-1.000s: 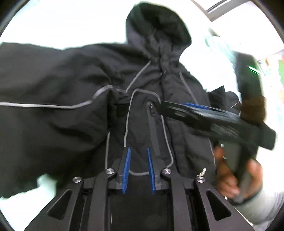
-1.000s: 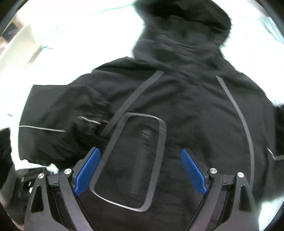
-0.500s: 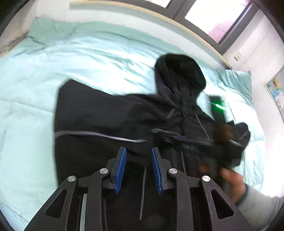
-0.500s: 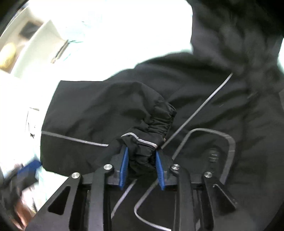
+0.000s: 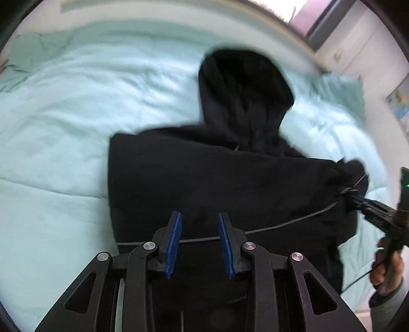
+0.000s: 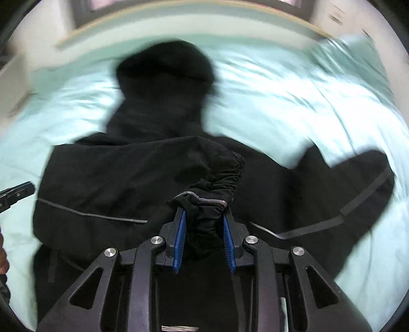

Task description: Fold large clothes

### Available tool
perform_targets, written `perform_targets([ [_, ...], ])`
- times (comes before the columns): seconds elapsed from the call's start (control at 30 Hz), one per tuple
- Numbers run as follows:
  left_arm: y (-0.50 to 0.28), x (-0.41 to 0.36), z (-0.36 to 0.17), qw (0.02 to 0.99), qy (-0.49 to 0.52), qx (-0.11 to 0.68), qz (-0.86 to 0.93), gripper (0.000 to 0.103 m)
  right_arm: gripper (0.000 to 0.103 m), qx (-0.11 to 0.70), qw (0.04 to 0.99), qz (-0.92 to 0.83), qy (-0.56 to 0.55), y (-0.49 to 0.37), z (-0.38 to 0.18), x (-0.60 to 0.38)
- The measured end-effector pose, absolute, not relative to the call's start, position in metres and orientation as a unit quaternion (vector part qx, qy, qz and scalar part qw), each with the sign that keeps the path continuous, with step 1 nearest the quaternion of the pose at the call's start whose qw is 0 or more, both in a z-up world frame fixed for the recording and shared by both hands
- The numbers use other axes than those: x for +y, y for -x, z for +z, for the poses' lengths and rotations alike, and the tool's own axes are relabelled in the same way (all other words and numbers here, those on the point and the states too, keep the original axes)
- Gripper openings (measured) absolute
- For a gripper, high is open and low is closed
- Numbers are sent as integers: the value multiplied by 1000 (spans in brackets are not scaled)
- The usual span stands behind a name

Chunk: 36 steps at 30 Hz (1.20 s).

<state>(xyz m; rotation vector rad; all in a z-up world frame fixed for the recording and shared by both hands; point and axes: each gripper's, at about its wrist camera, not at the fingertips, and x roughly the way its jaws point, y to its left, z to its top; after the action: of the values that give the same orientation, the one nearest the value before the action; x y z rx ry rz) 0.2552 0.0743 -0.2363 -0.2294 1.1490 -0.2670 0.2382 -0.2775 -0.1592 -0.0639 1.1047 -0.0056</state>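
Observation:
A black hooded jacket (image 5: 217,173) with thin grey piping lies on the bed, hood (image 5: 245,84) pointing away. Its left sleeve is folded across the body. My right gripper (image 6: 203,217) is shut on that sleeve's elastic cuff (image 6: 219,184) and holds it over the jacket's middle; it also shows at the right in the left wrist view (image 5: 355,196). The other sleeve (image 6: 358,194) lies spread to the right. My left gripper (image 5: 199,227) is above the jacket's lower part, its jaws a little apart with nothing between them.
A pale green duvet (image 5: 64,115) covers the bed. A pillow (image 5: 340,86) lies at the far right. A wooden headboard (image 6: 179,15) and a wall run along the far side. A hand (image 5: 386,270) holds the right gripper.
My right gripper has closed on the sleeve cuff and carried it across the jacket to the right. My left gripper has pulled back and up, away from the jacket front.

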Motion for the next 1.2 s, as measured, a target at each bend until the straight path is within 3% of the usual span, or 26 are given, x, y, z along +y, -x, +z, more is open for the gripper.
perform_targets([
  [0.23,-277,46,-298,806,88,576,-101,30,30,601,795,-80,-25,-232,-253,-339],
  [0.3,-283,50,-314,798,107,585,-100,30,36,607,791,-81,-3,-233,-273,-338],
  [0.47,-282,48,-297,799,96,587,-92,30,39,621,780,-76,15,-241,-278,-338],
  [0.57,-269,48,-266,807,102,571,-113,30,51,609,789,-70,-21,-234,-242,-351],
  [0.6,-264,49,-257,810,108,564,-122,30,63,596,800,-63,-30,-230,-228,-352],
  [0.67,-256,48,-241,817,113,549,-135,40,73,560,826,-46,-37,-221,-198,-345],
  [0.77,-251,40,-240,822,106,543,-131,47,72,553,832,-8,-38,-221,-194,-319],
  [0.87,-251,34,-275,795,109,587,-110,47,59,596,803,-9,-5,-228,-239,-298],
  [0.97,-243,57,-316,764,221,597,-102,46,61,633,774,-19,-19,-227,-291,-297],
  [1.2,-241,48,-290,769,181,605,-101,47,60,609,791,26,-62,-222,-238,-316],
])
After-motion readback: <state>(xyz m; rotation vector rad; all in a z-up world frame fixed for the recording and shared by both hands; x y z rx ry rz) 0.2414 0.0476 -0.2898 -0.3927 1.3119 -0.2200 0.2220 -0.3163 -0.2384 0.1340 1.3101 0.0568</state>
